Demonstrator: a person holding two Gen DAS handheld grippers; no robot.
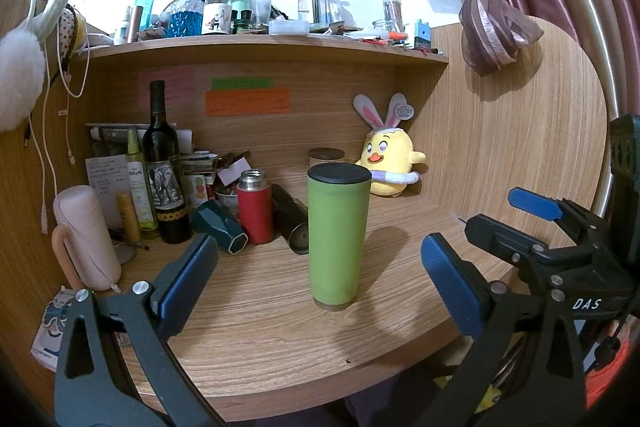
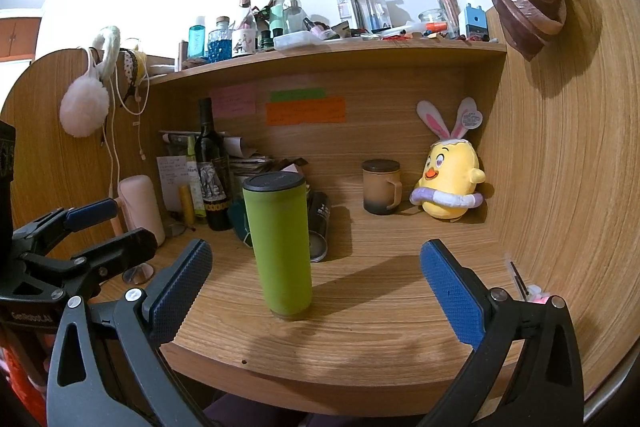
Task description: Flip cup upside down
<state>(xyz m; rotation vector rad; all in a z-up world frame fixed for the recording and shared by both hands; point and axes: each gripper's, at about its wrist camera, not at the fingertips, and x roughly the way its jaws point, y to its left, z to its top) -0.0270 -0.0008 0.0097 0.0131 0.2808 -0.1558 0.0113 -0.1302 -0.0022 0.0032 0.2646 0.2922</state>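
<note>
A tall green cup (image 1: 337, 238) with a black end on top and a brown band at its foot stands on the wooden desk (image 1: 260, 323); it also shows in the right wrist view (image 2: 279, 247). My left gripper (image 1: 320, 271) is open and empty, with the cup standing between and just beyond its blue pads (image 1: 452, 285). My right gripper (image 2: 316, 279) is open and empty, short of the cup. The right gripper also shows at the right of the left wrist view (image 1: 532, 223), and the left gripper at the left of the right wrist view (image 2: 108, 223).
Behind the cup lie a black tumbler (image 1: 290, 221) on its side, a red flask (image 1: 254, 207), a teal mug (image 1: 222, 225), a wine bottle (image 1: 164, 171) and a pink bottle (image 1: 86, 239). A lidded brown mug (image 2: 380, 187) and a yellow chick plush (image 2: 450, 183) stand at the back right. A cluttered shelf (image 1: 260, 45) hangs overhead.
</note>
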